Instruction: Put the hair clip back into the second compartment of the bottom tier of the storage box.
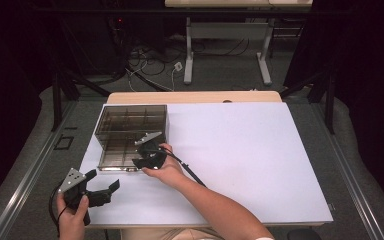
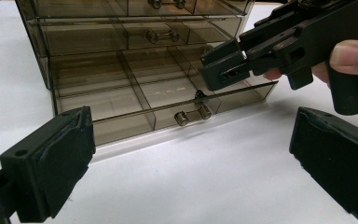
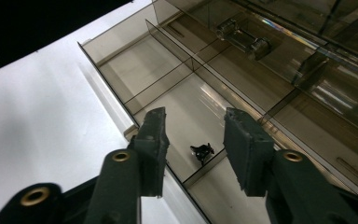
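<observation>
A smoky clear drawer cabinet (image 1: 130, 122) stands at the table's left, and its bottom drawer (image 1: 114, 159) is pulled out toward me. My right gripper (image 1: 142, 156) hangs over that drawer's right end. Its jaws (image 3: 195, 126) are open and tilted down into a front compartment. A small black object (image 3: 202, 151) lies on the drawer floor just below and between them, untouched. My left gripper (image 1: 103, 179) sits low near the front left corner of the table, open wide and empty. It faces the drawer front (image 2: 130, 126) and its metal handle (image 2: 192, 115).
White table sheet (image 1: 245, 150) stretches out to the right of the cabinet. The upper drawers (image 2: 135, 37) are shut, each with a small metal handle (image 2: 162, 35). The right gripper's cable (image 1: 190, 172) trails across the sheet. Table legs and cables stand on the floor beyond.
</observation>
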`<state>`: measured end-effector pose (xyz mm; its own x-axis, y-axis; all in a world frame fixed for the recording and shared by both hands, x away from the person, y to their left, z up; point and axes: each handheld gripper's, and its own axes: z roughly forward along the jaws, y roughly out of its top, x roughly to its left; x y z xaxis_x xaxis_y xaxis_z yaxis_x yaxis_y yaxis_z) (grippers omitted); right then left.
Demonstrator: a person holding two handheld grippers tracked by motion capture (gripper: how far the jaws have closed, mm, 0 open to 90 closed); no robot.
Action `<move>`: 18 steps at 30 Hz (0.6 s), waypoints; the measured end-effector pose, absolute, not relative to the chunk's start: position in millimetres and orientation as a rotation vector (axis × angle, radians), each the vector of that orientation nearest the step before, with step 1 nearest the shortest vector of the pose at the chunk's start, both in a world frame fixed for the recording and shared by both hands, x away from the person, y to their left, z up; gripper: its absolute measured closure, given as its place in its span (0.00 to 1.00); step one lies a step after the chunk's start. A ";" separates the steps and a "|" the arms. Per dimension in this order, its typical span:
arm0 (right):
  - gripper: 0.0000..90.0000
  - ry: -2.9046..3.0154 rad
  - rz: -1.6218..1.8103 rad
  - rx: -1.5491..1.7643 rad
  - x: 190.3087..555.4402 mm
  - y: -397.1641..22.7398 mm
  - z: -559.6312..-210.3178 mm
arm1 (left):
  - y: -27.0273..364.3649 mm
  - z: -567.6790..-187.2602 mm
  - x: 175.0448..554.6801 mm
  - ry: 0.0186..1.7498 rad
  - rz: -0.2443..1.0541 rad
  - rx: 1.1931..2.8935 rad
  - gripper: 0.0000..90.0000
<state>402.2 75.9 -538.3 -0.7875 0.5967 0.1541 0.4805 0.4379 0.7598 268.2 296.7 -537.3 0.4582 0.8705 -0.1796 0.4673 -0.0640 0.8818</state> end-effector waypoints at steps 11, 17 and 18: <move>0.59 2.559 1.291 0.961 400.3 71.0 -537.0 | 296.5 -537.6 268.6 1.161 0.502 1.704 0.00; 0.57 2.538 1.310 0.945 396.8 69.3 -537.0 | 296.0 -537.6 268.7 1.153 0.496 1.702 0.00; 0.56 2.536 1.315 0.938 396.5 68.6 -537.1 | 295.9 -537.6 268.7 1.154 0.496 1.701 0.00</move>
<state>396.5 68.6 -537.1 -0.7969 0.5830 0.1581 0.4652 0.4254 0.7763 268.7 295.9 -537.6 0.4645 0.8670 -0.1807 0.4652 -0.0652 0.8828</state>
